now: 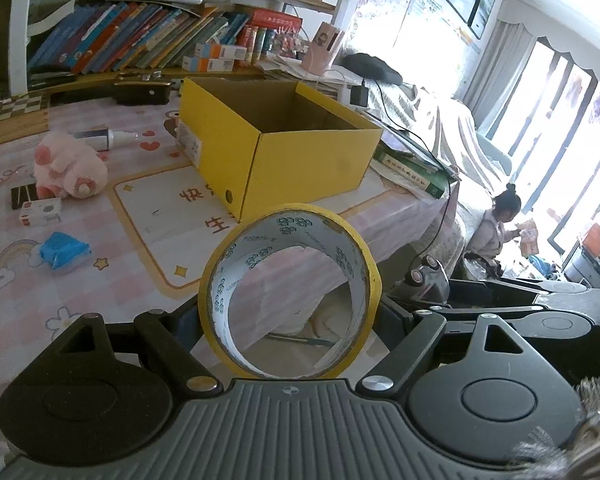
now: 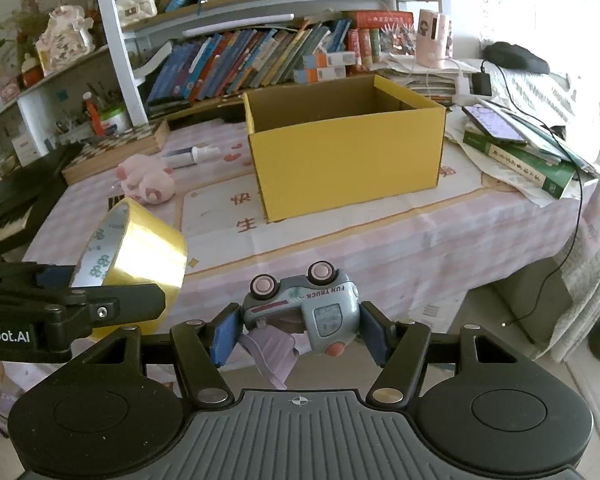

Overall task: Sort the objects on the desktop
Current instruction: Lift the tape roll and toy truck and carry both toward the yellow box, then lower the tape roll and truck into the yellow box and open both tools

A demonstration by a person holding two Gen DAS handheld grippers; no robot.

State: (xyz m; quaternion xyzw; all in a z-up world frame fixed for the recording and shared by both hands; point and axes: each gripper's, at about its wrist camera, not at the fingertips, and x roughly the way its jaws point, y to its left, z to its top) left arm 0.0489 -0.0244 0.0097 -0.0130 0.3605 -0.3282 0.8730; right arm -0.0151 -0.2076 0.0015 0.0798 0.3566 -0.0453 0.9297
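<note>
Tape roll (image 1: pixel 290 296) clamped in left tongs (image 1: pixel 290 316); toy truck (image 2: pixel 304 308) clamped in right tongs (image 2: pixel 300 334).

A yellow tape roll (image 1: pixel 290 292) stands on edge, clamped off the counter. A blue-grey toy truck (image 2: pixel 304 312) hangs upside down, likewise clamped. The open yellow box (image 2: pixel 346 148) sits upright, seemingly empty.

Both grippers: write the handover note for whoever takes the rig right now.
Left gripper: shut on the yellow tape roll, held in the air short of the table edge.
Right gripper: shut on the toy truck, upside down, also short of the table.
Yellow box: open on the table; what shows of its inside looks empty.
Done: both items picked up.
Left: drop both in the box, then the pink plush, blue item, small white box and the tube.
</note>
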